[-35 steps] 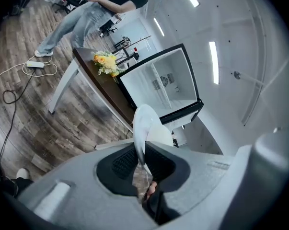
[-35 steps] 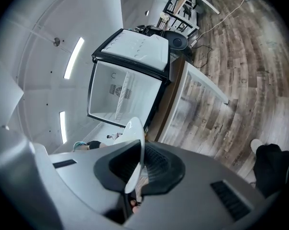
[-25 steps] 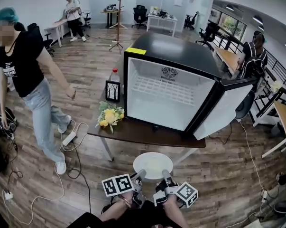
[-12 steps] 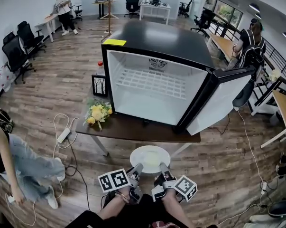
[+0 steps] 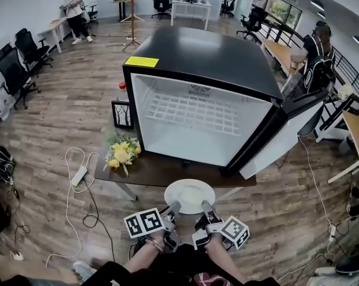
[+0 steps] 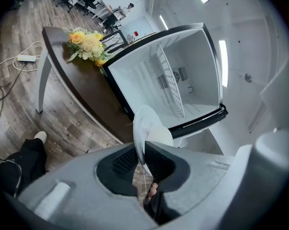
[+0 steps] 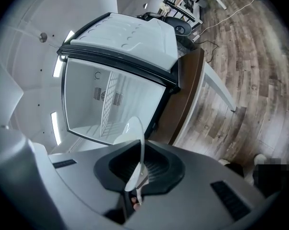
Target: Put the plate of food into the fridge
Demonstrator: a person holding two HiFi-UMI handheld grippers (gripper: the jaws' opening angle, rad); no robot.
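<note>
Head view, plate: I hold the white plate of food level between both grippers, over the near edge of the desk. The open fridge stands straight ahead on that desk.
Head view, grip: the left gripper has the near-left rim and the right gripper the near-right rim. Neither is closer to the fridge.
Head view, room: the fridge door is swung out to the right. Flowers lie on the desk's left, with wood floor all round.
Left gripper view, jaws: closed on the plate's rim. The plate runs edge-on forward, towards the white cavity.
Right gripper view, jaws: closed on the opposite rim. The wire shelf and the bare fridge floor are ahead.
Next move, my judgement: carry the plate straight forward and keep it level, left of the door.
</note>
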